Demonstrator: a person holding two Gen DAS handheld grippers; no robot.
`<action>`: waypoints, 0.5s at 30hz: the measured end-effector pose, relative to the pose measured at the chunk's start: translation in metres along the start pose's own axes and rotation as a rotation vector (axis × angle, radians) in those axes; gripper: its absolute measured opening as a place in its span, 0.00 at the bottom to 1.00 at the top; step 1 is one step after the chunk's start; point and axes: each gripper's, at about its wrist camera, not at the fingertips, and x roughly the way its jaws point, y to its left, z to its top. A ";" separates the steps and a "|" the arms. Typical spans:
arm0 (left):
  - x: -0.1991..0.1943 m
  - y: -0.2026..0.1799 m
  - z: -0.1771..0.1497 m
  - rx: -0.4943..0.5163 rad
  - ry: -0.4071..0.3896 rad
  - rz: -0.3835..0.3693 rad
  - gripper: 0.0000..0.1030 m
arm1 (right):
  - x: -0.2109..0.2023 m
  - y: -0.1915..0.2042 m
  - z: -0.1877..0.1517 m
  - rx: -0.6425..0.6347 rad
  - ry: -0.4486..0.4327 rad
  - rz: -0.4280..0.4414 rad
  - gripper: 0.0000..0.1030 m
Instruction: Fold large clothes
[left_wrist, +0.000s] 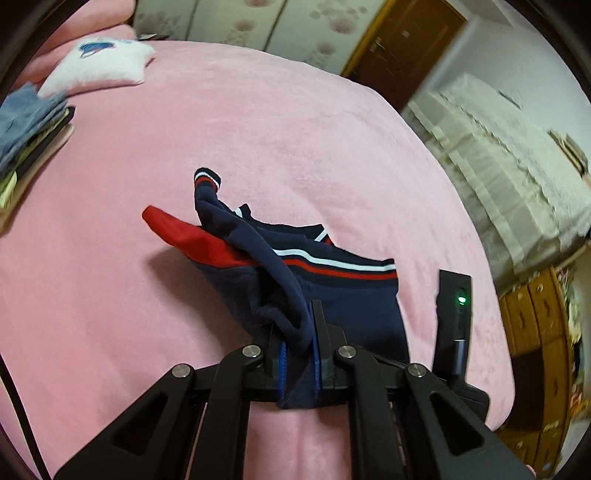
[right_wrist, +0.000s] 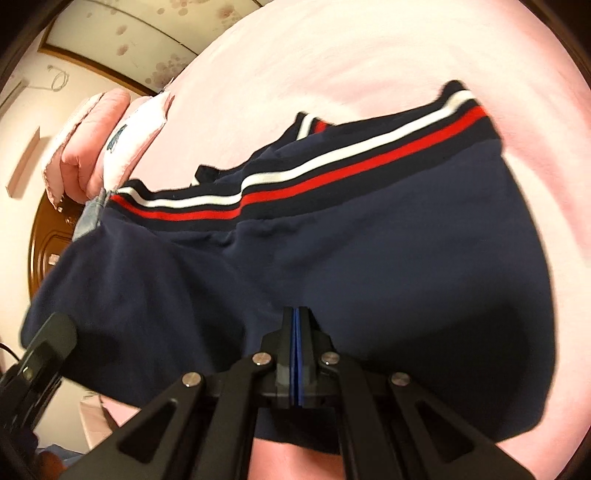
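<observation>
While the left hand-held gripper clamps a bunched navy fold and the right hand-held gripper pinches the sweater near its edge, the garment hangs partly lifted over the pink bed. Keeping both corners level and taut should lay it down smoothly, stripes aligned.

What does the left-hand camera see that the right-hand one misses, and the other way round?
Only the left wrist view shows the garment's red part, a striped cuff, the stack of folded clothes and the left gripper pinching bunched navy fabric. Only the right wrist view shows the right gripper, closed at the cloth's edge. Both show the navy garment, its red and white stripes, the pink bed and the white pillow.
</observation>
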 end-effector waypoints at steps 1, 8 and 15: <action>0.000 -0.003 -0.002 -0.010 -0.008 0.005 0.07 | -0.003 -0.004 0.001 0.002 0.007 0.010 0.00; 0.015 -0.049 -0.019 0.072 0.010 -0.007 0.07 | -0.033 -0.026 0.032 -0.031 0.023 0.029 0.00; 0.045 -0.092 -0.046 0.140 0.115 -0.032 0.07 | -0.070 -0.047 0.076 -0.034 0.011 0.141 0.02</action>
